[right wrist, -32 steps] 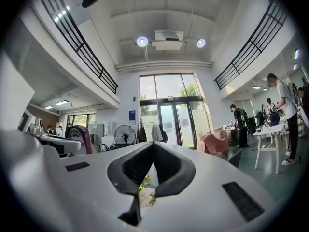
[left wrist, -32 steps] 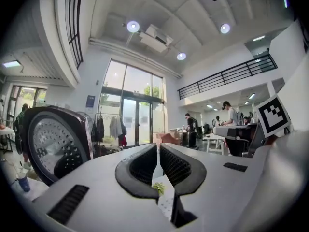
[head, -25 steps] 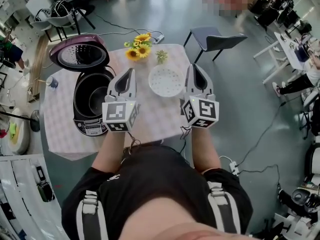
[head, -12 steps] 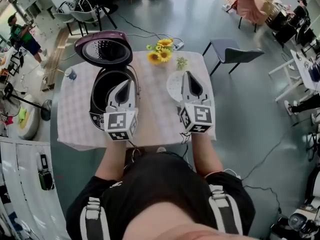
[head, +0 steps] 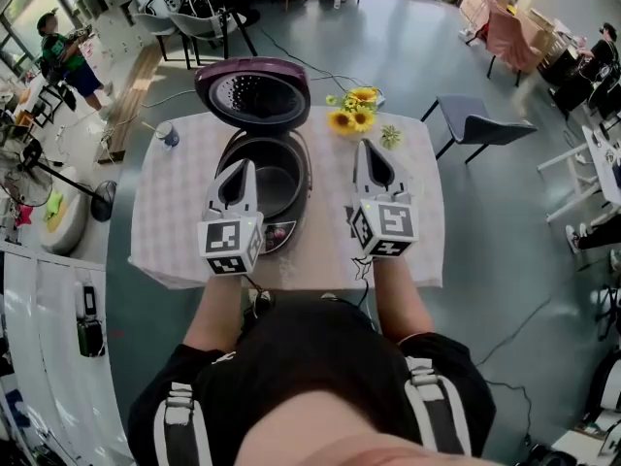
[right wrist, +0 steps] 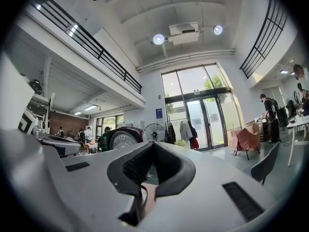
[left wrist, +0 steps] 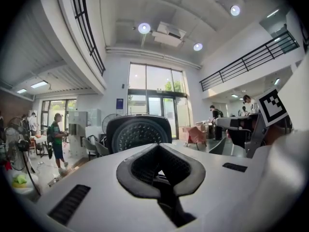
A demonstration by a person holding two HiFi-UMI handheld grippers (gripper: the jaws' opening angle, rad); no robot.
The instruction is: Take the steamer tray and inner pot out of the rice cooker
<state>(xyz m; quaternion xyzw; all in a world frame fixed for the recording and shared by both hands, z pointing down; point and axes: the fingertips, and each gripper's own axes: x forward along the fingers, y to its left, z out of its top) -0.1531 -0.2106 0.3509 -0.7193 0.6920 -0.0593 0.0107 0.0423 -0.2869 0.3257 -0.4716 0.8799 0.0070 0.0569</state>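
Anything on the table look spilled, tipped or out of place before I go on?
Nothing stands out. The rice cooker sits upright on the table with its lid swung open, the sunflowers are beside it, and no spill shows.

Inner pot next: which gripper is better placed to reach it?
Probably left. The left gripper overlaps the open rice cooker at its rim, beside the inner pot; the right gripper is off to the side over the table.
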